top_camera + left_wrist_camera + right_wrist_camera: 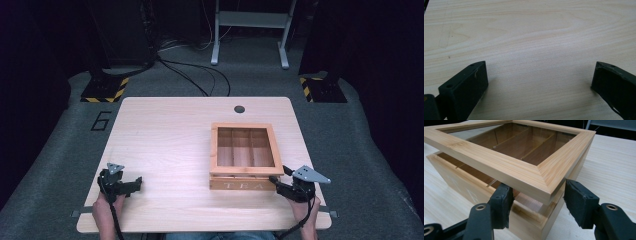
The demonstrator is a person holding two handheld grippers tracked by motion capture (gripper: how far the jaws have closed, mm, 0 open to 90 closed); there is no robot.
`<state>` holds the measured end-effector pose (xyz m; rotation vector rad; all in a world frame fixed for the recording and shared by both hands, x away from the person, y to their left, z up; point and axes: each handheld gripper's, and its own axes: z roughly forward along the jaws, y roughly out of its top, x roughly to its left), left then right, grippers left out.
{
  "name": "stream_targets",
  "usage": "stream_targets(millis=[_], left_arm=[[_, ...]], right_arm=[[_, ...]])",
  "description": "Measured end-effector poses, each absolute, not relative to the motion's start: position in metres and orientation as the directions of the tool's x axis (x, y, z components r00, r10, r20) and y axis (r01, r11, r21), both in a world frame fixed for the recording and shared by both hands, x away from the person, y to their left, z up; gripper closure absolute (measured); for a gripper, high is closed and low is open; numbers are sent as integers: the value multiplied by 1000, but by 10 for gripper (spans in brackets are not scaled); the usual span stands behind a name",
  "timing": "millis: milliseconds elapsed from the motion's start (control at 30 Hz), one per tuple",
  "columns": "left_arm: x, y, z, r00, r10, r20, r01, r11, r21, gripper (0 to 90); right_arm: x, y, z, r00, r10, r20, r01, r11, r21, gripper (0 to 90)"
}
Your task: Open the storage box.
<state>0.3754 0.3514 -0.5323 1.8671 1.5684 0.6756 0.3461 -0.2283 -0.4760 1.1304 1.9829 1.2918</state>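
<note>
High view: a light wooden table point(165, 150) with a small round dark hole point(239, 108) near its far edge carries a square light-wood tea box with a glass-windowed lid point(243, 155), lettered "TEA" on the near face. The box stands right of the table's centre, toward the near edge; dividers show through the glass. The left gripper point(131, 185), black with a grey three-cornered plate, is held in the person's left hand point(104, 210) well to the left of the box, near the table's near edge. The right gripper point(276, 181) is held in the right hand point(306, 212) at the box's near right corner, its tips at the box.

Left gripper view: two black fingers point(466, 87) stand wide apart, released, over bare table grain with nothing between them.

Right gripper view: the box's near corner lies between the black padded fingers point(501, 205). The lid sits raised above the box body, with a gap showing the inside and its dividers. The left finger reaches in under the lid's front edge; the right finger stands just beside the corner's other side. The fingers are spread around the corner; whether they press on it cannot be told.
</note>
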Motion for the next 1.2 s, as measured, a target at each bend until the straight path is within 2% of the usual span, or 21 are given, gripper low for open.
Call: stream_targets(millis=[267,500,967,1200], left_arm=[[375,351,-532,171,985,2,679,-120,724,5],[375,351,-532,171,985,3,679,-120,725,5],[375,351,-532,171,985,3,679,-120,725,5],[375,351,-532,171,985,3,679,-120,724,5]], right_arm=[[352,-228,-475,-503,864,29,346,171,923,364],[359,-229,-474,-491,871,24,316,152,936,368],[369,-225,-465,-442,897,-6,224,117,968,505],[374,-224,-456,-432,902,-17,192,110,975,509]])
